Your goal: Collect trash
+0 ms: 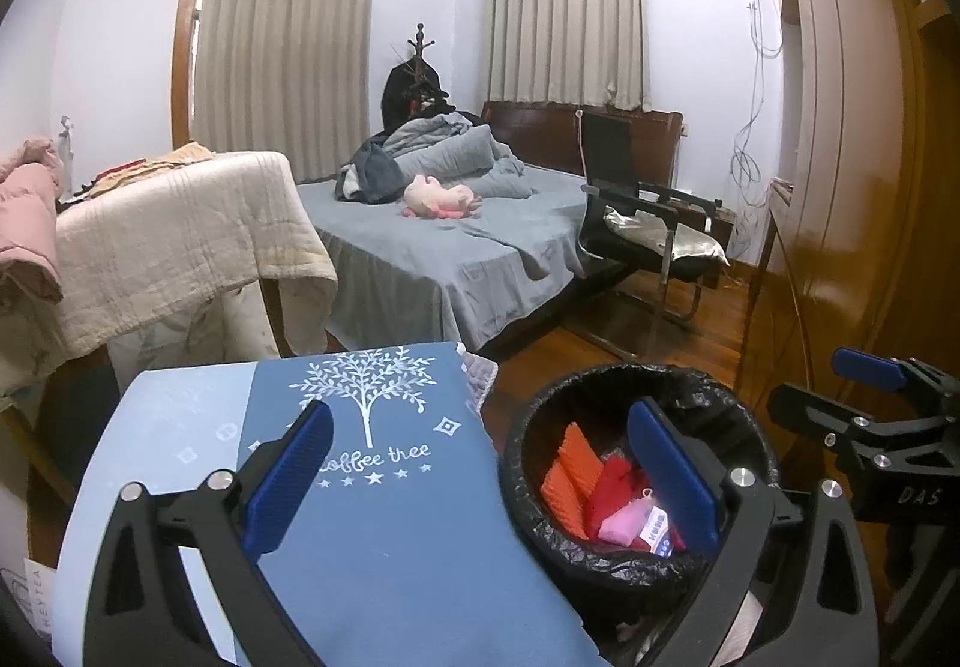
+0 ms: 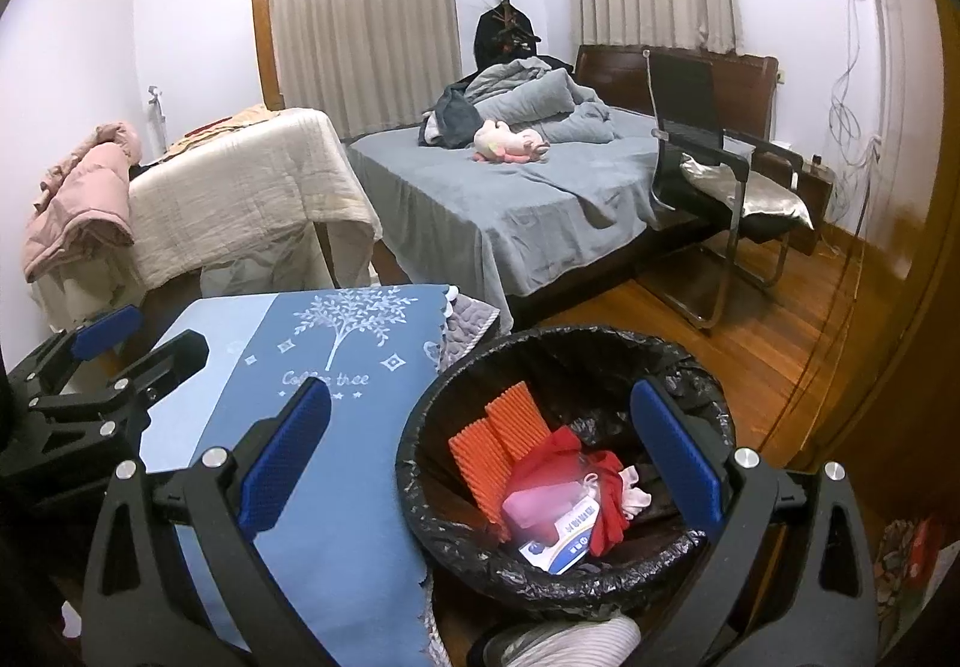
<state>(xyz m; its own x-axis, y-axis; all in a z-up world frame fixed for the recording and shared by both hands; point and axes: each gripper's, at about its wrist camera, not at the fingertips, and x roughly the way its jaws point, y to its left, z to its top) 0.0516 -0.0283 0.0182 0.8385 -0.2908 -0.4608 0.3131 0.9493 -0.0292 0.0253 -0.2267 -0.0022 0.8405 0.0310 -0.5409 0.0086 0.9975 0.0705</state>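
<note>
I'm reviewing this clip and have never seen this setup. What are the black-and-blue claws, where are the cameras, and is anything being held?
A person carries two hand-held grasping tools, each with a fisheye camera looking along its blue-padded fingers. The left tool fills the left wrist picture; the right tool fills the other, and each also glimpses its partner at the edge. Both are open and hold nothing. Below them stand a blue "Coffee tree" cloth and a black-lined trash bin containing orange corrugated pieces, red wrappers and a blue-and-white packet. A bed and chair sit behind.
</note>
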